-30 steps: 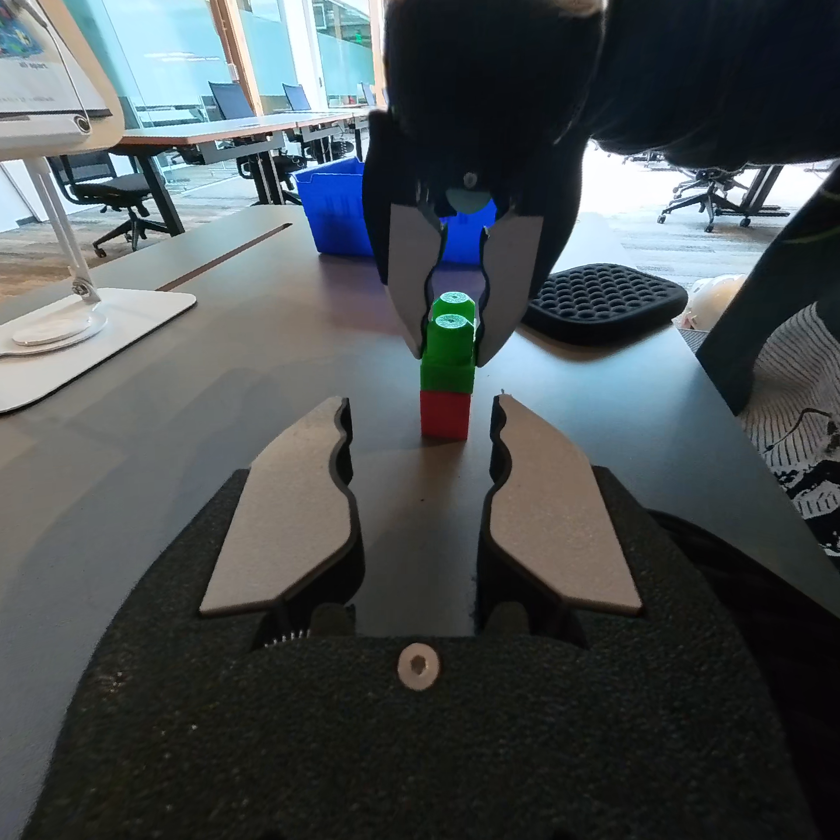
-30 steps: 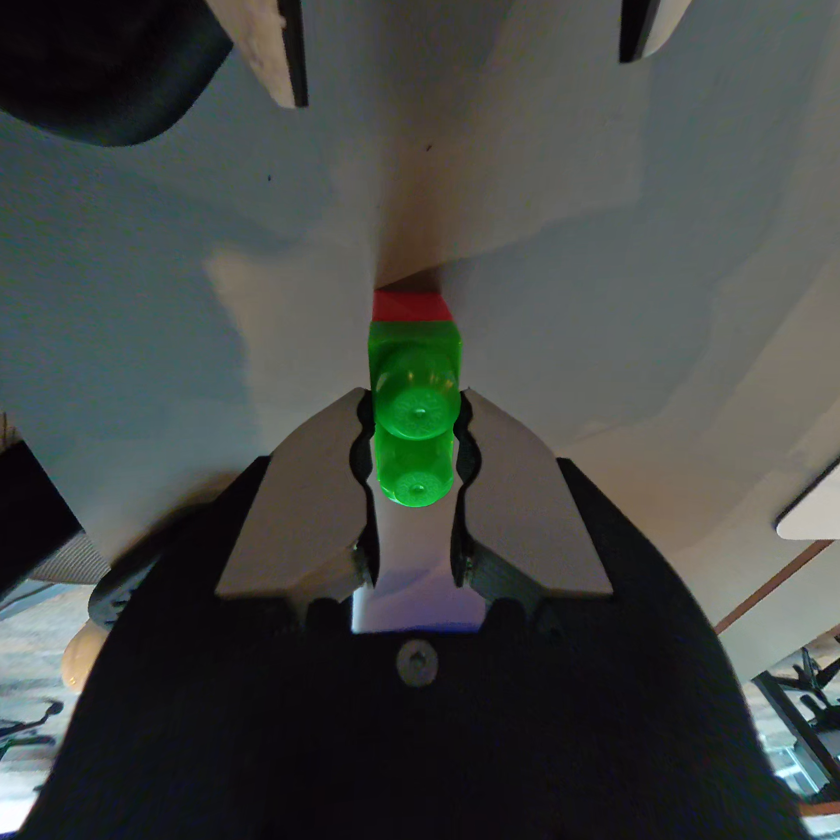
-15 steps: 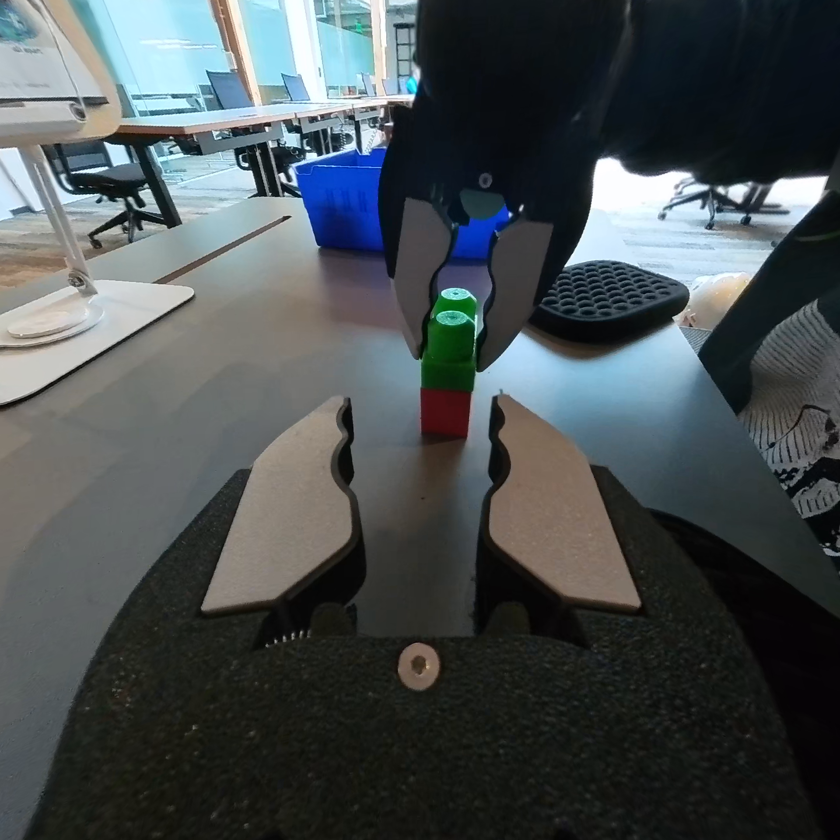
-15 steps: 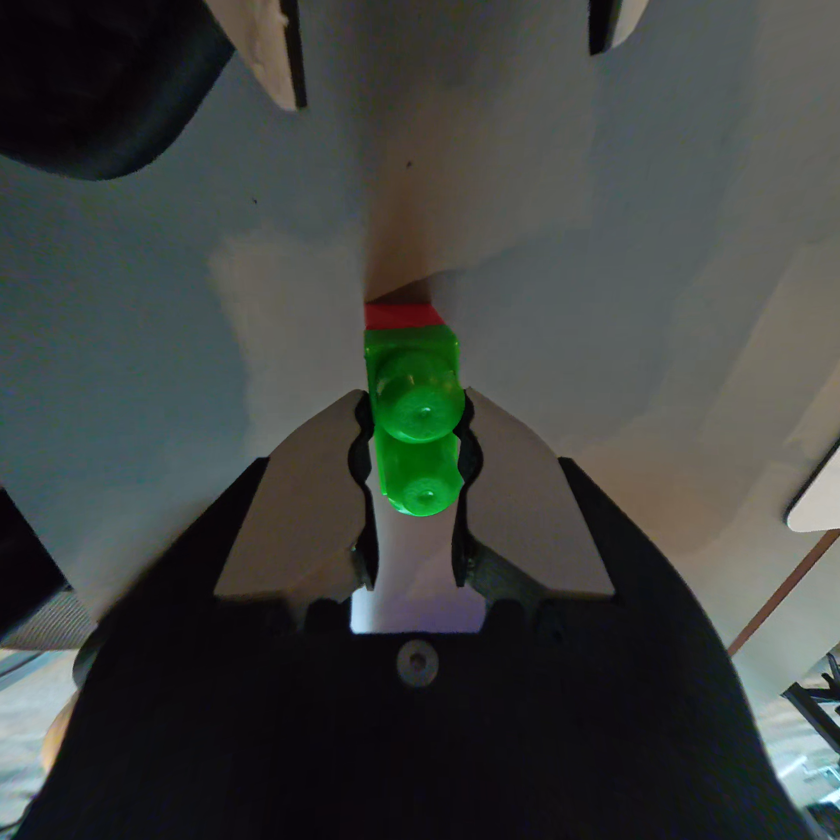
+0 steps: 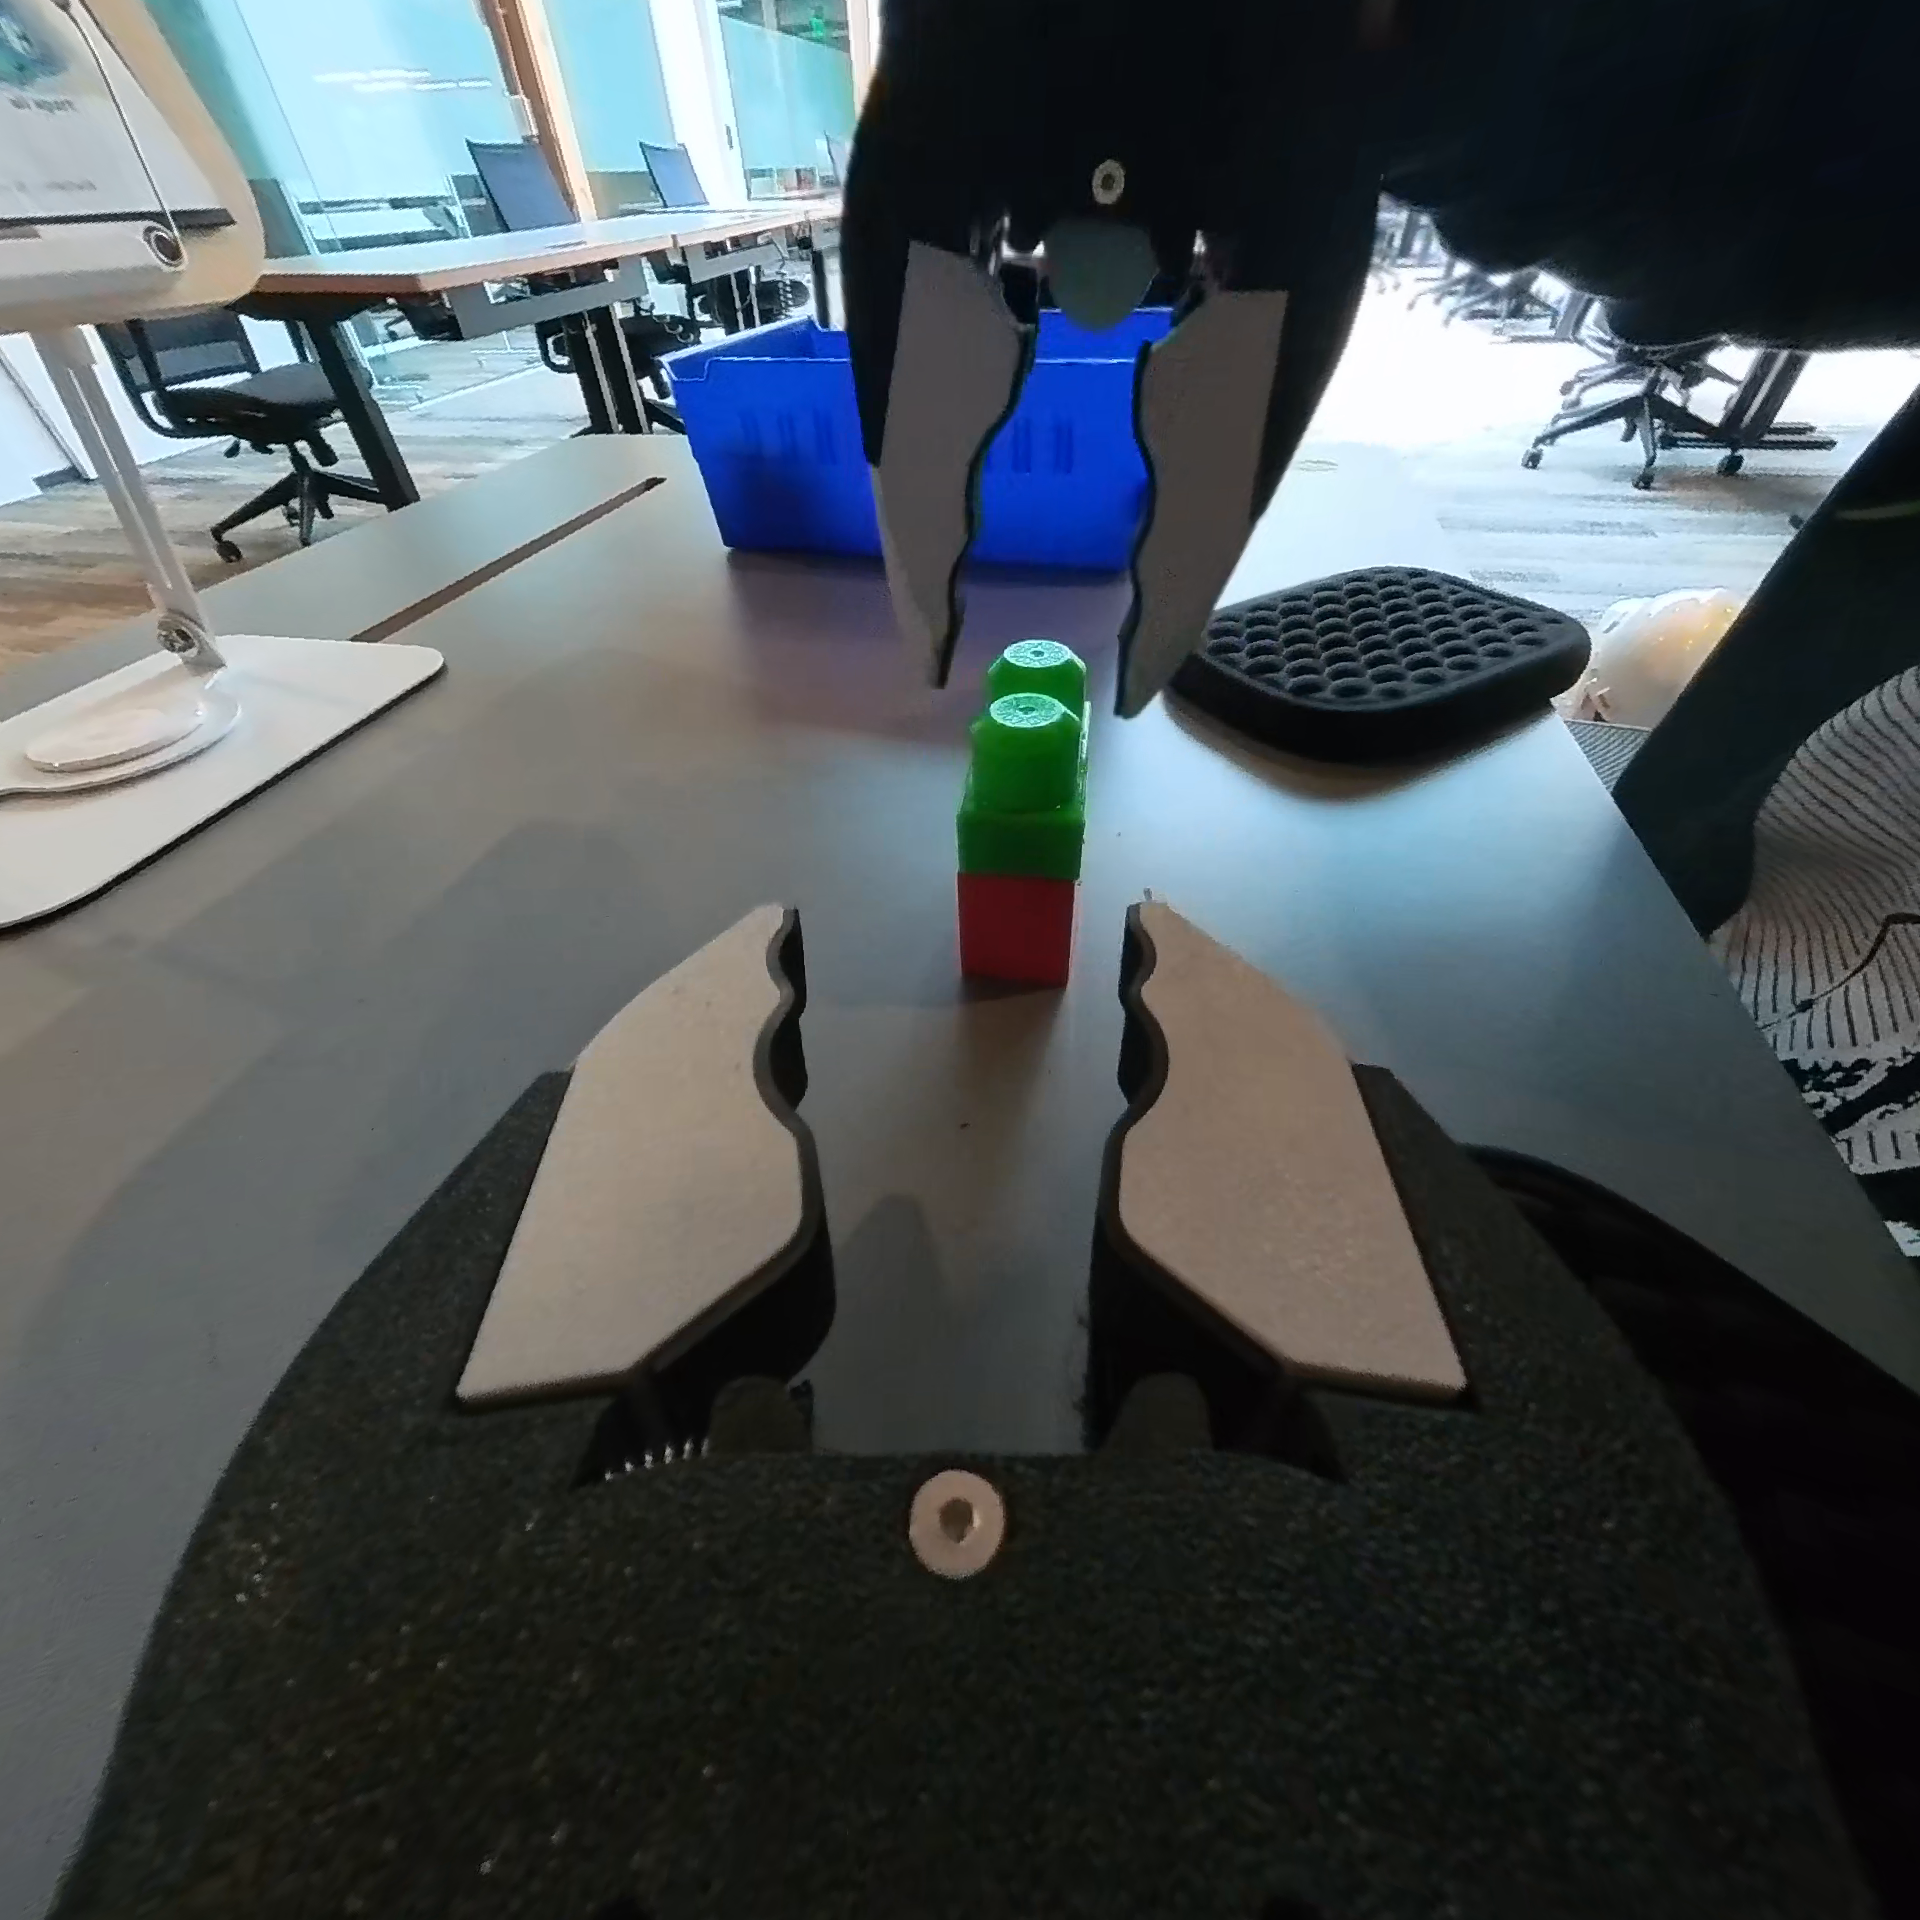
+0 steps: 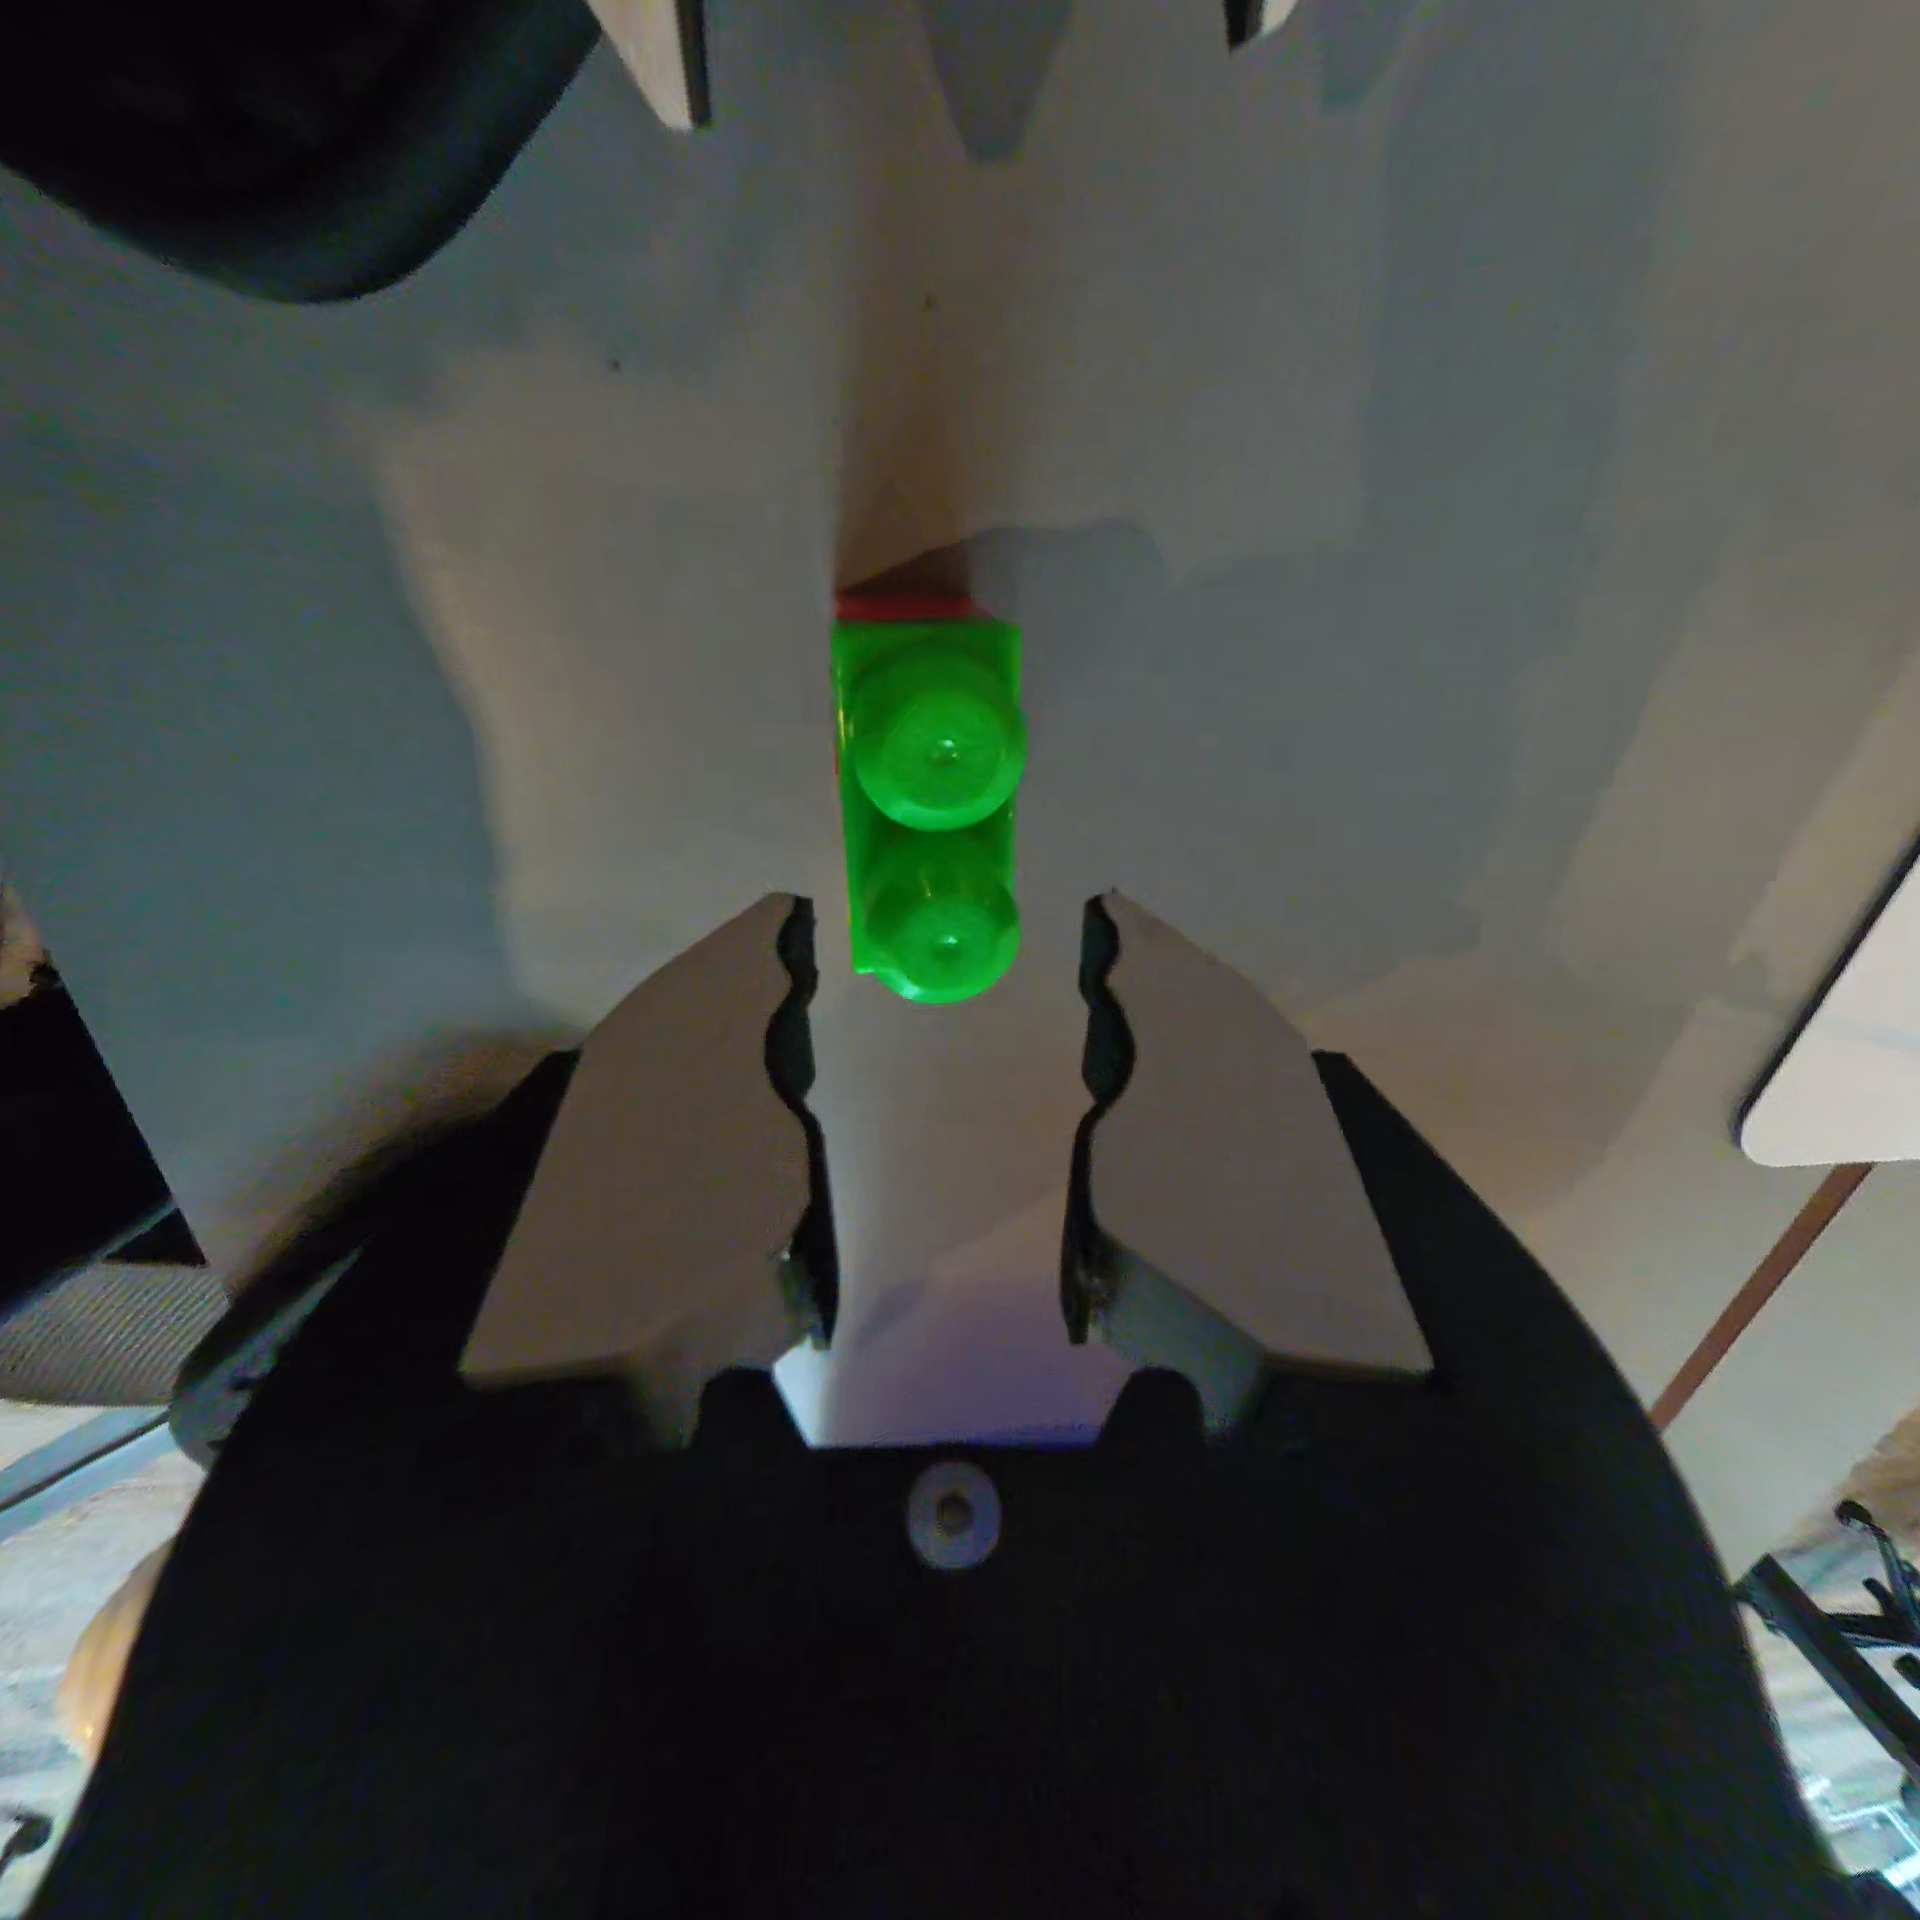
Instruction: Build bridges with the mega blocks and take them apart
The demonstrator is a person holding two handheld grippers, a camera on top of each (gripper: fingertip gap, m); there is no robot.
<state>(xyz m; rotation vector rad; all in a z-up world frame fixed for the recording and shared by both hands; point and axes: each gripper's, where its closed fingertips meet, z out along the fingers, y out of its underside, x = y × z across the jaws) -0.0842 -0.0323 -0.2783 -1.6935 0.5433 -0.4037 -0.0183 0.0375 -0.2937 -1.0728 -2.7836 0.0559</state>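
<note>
A green two-stud block sits on top of a red block on the dark table. My left gripper is open and empty, low over the table just in front of the red block. My right gripper hangs open above the green block, its fingertips level with the studs and apart from them. In the right wrist view I look down on the green block, with a sliver of the red block beyond it and the right gripper open on either side of the near stud.
A blue bin stands at the back of the table. A black honeycomb pad lies at the back right. A white stand base sits at the left. A person's striped sleeve is at the right edge. The tips of one gripper are about 10 centimetres away from the tips of the other. The green two-stud block sits 4 centimetres or so from the ends of my right fingers.
My right gripper has opened, let go of the green block and lifted away. The green block stays on the red one. My left gripper has not moved.
</note>
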